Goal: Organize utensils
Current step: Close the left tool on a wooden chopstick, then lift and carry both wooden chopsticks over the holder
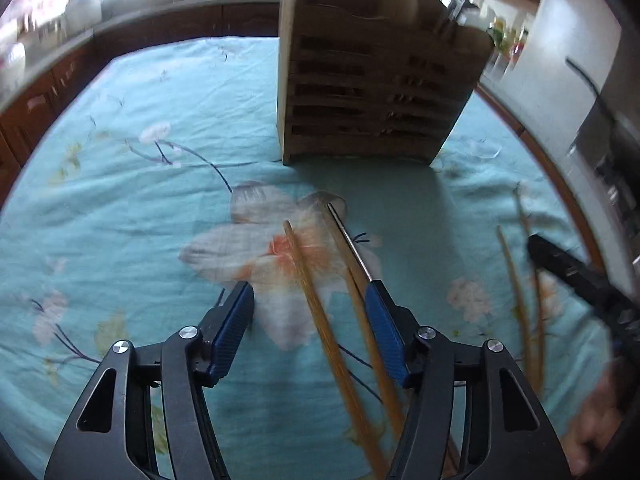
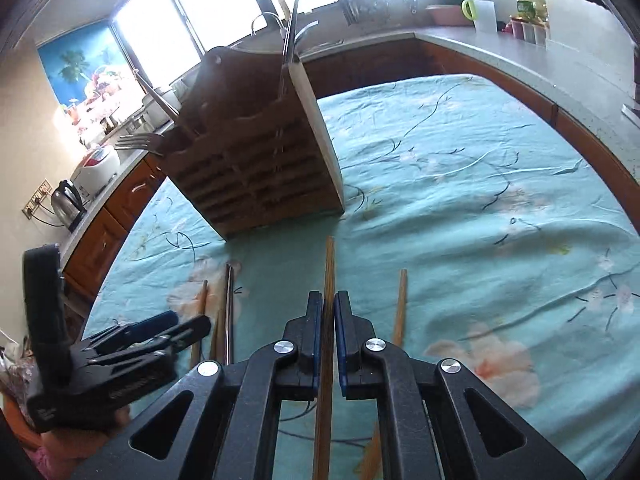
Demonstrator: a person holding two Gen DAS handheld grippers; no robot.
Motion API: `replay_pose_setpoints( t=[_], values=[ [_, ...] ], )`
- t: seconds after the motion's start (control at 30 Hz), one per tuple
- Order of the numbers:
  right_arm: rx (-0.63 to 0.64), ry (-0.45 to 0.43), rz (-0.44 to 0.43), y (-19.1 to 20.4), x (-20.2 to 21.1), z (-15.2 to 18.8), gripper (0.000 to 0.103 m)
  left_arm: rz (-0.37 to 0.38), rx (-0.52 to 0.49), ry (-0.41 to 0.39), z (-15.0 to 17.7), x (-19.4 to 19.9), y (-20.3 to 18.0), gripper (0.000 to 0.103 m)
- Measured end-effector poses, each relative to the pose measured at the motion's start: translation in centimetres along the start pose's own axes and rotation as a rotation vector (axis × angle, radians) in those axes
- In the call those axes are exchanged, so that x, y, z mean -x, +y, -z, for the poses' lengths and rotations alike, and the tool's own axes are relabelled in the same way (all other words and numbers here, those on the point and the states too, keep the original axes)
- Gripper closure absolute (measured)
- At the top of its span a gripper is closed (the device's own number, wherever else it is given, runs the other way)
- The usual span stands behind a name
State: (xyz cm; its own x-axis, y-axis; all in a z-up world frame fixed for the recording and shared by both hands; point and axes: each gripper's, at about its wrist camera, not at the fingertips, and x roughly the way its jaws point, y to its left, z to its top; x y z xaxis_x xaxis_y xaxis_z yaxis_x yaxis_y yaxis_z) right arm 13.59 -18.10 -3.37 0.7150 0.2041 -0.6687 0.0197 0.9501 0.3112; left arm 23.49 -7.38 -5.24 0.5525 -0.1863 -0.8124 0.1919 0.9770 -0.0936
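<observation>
My right gripper (image 2: 329, 298) is shut on a wooden chopstick (image 2: 329, 264) that points toward the slotted wooden utensil holder (image 2: 260, 160). A second wooden chopstick (image 2: 401, 304) lies on the cloth just right of it. My left gripper (image 1: 310, 308) is open low over the cloth. Between its blue pads (image 1: 236, 320) lie two wooden chopsticks (image 1: 316, 312) and a thin metal utensil (image 1: 352, 244); the pads do not press on them. The holder (image 1: 372, 80) stands straight ahead of it. The left gripper (image 2: 188, 326) also shows at the lower left of the right wrist view.
A teal flowered cloth (image 2: 480, 184) covers the table. Forks (image 2: 136, 142) and other metal utensils (image 2: 290, 20) stick out of the holder. Brown cabinets and a counter (image 2: 480, 40) ring the table, with a kettle (image 2: 66, 196) at the left.
</observation>
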Motion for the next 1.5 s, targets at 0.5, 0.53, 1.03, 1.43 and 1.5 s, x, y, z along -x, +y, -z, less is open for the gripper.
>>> replay_pose_setpoints(
  t=[0.5,0.53,1.03,1.43,1.5],
  values=[
    [-0.009,-0.046,-0.070,2.1,1.0,-0.2,0.097,0.027,0.004,0.014,0.6,1.2,3.9,0.077],
    [-0.007,-0.047,-0.073,2.3,1.0,-0.2,0.097,0.020,0.003,0.013,0.4,1.0,3.7,0.077],
    [0.000,-0.070,-0.086,3.1,1.8,-0.6,0.097,0.088,0.027,-0.050,-0.6,2.8,3.4,0.098],
    [0.036,-0.186,-0.115,4.5,6.6,-2.3,0.097,0.212,0.042,-0.266,-1.8,13.6,3.9,0.098],
    [0.043,-0.206,-0.119,4.7,7.4,-2.6,0.097,0.220,0.037,-0.297,-2.0,15.0,3.9,0.098]
  ],
)
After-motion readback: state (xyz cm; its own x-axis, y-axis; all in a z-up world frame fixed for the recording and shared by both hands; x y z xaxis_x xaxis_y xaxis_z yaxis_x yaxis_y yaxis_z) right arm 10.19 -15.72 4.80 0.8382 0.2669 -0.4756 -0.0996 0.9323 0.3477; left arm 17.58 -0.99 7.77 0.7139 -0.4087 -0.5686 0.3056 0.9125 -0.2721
